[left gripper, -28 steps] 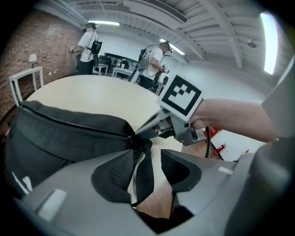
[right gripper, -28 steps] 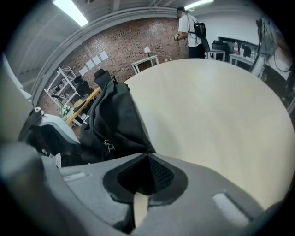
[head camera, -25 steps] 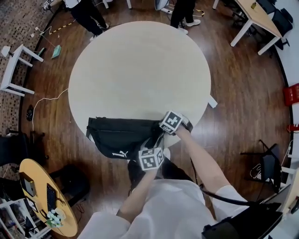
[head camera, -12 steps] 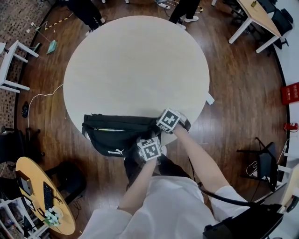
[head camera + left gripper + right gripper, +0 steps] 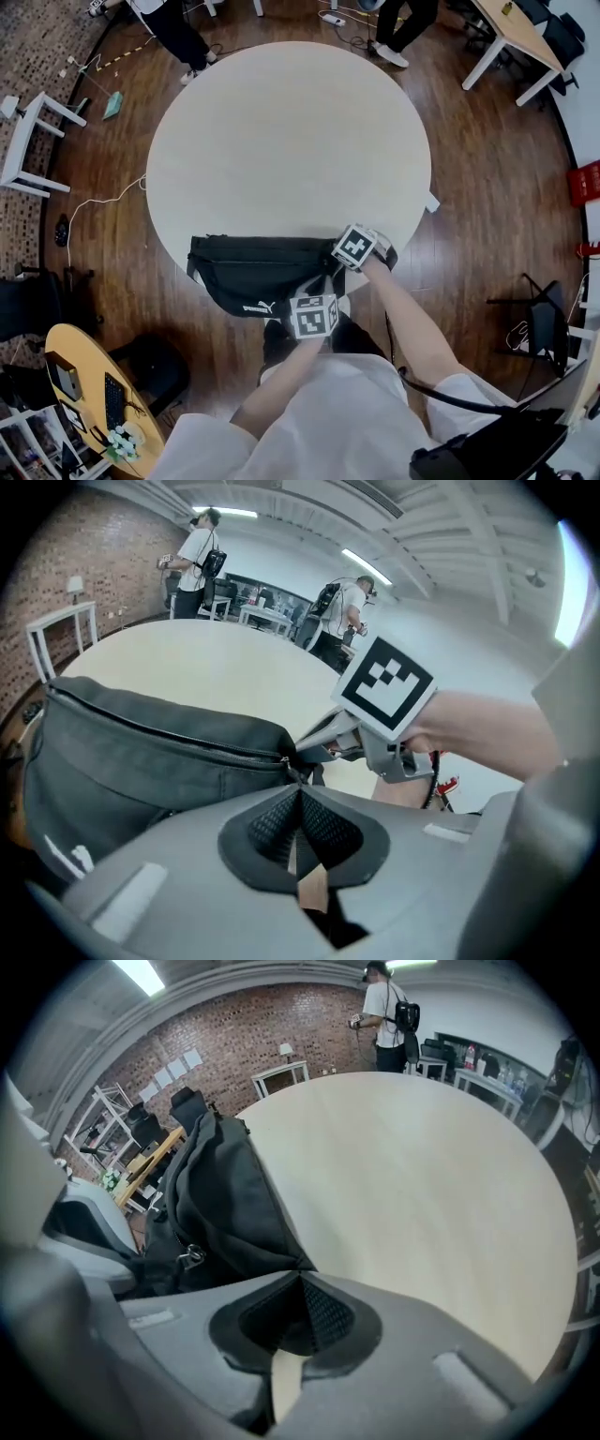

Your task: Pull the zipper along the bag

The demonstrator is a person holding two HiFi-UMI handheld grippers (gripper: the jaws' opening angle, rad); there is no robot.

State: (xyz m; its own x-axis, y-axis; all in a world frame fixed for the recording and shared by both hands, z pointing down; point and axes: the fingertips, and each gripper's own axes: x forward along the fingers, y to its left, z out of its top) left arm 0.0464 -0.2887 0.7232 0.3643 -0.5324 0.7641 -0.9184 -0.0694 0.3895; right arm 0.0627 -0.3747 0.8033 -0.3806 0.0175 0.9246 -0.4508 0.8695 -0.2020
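A black waist bag (image 5: 253, 272) lies at the near edge of the round table (image 5: 291, 141) and partly hangs over it. Its zipper (image 5: 169, 731) runs along the top and ends at a metal pull (image 5: 286, 758) on the right end. My left gripper (image 5: 314, 292) (image 5: 298, 785) is shut, and its tips meet right at that pull. From the right, my right gripper (image 5: 332, 266) (image 5: 307, 746) (image 5: 300, 1274) is shut on the bag's end fabric (image 5: 281, 1251). A metal ring (image 5: 192, 1255) shows on the bag (image 5: 225, 1194) in the right gripper view.
People (image 5: 173, 28) stand beyond the table's far side. A small round wooden table (image 5: 89, 394) with a keyboard stands at lower left, white tables (image 5: 28, 141) at left and upper right. Wooden floor (image 5: 487, 187) surrounds the table.
The left gripper has moved up closer to the bag's right end. The right gripper stays on the bag's end. The whole view has shifted a little with the head.
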